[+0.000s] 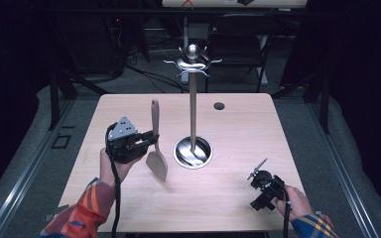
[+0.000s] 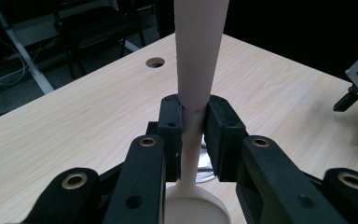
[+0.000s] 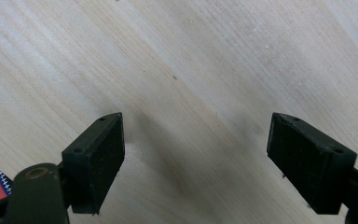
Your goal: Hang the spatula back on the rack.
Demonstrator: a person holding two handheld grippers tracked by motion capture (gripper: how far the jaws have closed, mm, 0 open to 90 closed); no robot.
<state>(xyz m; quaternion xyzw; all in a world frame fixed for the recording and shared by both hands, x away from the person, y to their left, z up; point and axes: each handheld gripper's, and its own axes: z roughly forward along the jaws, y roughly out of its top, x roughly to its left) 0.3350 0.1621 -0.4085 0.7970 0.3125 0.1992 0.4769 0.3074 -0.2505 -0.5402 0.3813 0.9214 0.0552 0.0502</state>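
Left gripper [image 1: 151, 140] clamps the spatula [image 1: 156, 148] by its handle, upright, just left of the stand [image 1: 193, 104]. Right gripper [image 3: 193, 154], jaws wide apart and empty, sits right of the stand.

The high view sits above my side of the table [image 1: 238, 124] and looks forward and down; my forearms enter from its bottom edge, and the dark floor beyond the far edge lies at the top.

The left gripper view rides on my left gripper [image 2: 193, 128], close in, looking along its jaws across the tabletop toward the cable hole [image 2: 155, 62] near the far edge. The spatula [image 2: 198, 56] handle stands just before the lens.

The right gripper view rides on my right gripper [image 3: 196, 149] and faces straight down at bare wood from near range.

Shared ground: the high view and the left gripper view both take in the cable hole [image 1: 219, 105], the spatula [image 1: 156, 148] and the wooden top.
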